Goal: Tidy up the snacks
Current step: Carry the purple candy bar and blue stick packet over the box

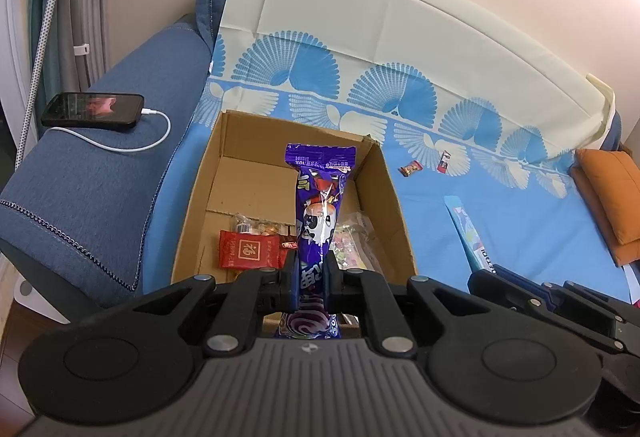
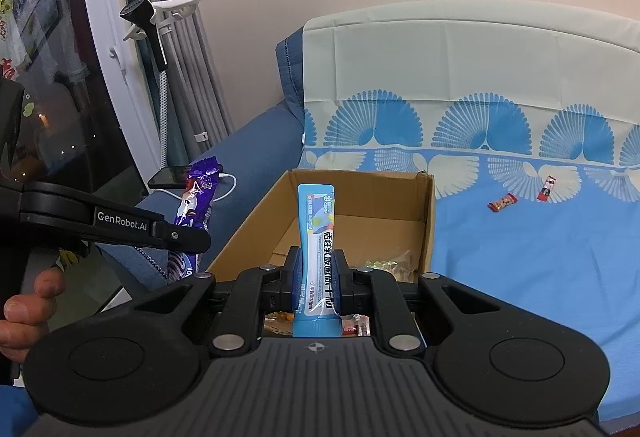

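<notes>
A purple snack packet (image 1: 318, 221) is clamped in the left gripper (image 1: 313, 277) at frame centre, above the cardboard box (image 1: 394, 197). A blue packet (image 2: 318, 249) is pinched in the right gripper (image 2: 318, 281). Dropping is judged next; opening over the box is called for.

"GenRobot.AI" stands in white letters on the black arm of the left gripper (image 2: 176, 233). The red packet (image 1: 248, 250) in the box (image 1: 384, 197) bears the character 福 in a square frame. Print on the purple packet (image 1: 320, 213) and blue packet (image 2: 318, 237) is too small or warped to read.
</notes>
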Action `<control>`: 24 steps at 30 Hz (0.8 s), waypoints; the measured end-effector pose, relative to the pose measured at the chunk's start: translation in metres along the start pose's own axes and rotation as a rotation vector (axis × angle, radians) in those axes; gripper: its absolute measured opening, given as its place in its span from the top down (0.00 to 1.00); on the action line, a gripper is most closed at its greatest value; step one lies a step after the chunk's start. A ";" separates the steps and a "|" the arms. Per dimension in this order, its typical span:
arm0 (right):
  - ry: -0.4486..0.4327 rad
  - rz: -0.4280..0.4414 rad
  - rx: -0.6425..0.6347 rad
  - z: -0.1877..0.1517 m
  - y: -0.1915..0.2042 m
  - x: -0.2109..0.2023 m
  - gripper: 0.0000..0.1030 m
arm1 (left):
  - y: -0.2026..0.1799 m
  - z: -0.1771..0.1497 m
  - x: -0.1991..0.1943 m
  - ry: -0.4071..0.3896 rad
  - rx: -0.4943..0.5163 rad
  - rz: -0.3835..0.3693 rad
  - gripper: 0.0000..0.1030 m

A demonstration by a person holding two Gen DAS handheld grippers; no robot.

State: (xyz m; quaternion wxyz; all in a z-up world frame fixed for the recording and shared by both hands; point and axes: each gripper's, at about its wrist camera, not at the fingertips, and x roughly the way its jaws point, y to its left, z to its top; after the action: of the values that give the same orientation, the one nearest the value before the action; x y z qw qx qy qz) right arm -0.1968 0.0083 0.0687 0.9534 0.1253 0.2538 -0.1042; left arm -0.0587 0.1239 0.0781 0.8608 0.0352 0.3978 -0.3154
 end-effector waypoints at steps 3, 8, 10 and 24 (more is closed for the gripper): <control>-0.002 -0.003 0.003 0.002 -0.001 0.002 0.84 | 0.000 0.001 0.001 -0.005 0.002 0.005 0.89; 0.000 -0.008 0.009 0.002 -0.002 0.006 0.84 | 0.001 0.005 0.006 0.000 0.002 0.008 0.89; 0.000 -0.009 0.009 0.003 -0.003 0.008 0.84 | 0.001 0.006 0.008 0.000 0.001 0.011 0.89; 0.018 -0.013 0.023 0.018 -0.014 0.040 0.84 | 0.005 0.026 0.034 0.017 -0.010 0.023 0.89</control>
State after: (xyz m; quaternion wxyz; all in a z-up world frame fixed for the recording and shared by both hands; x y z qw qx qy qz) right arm -0.1587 -0.0159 0.0607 0.9489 0.1356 0.2620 -0.1122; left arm -0.0223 0.1018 0.0709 0.8612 0.0383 0.4063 -0.3031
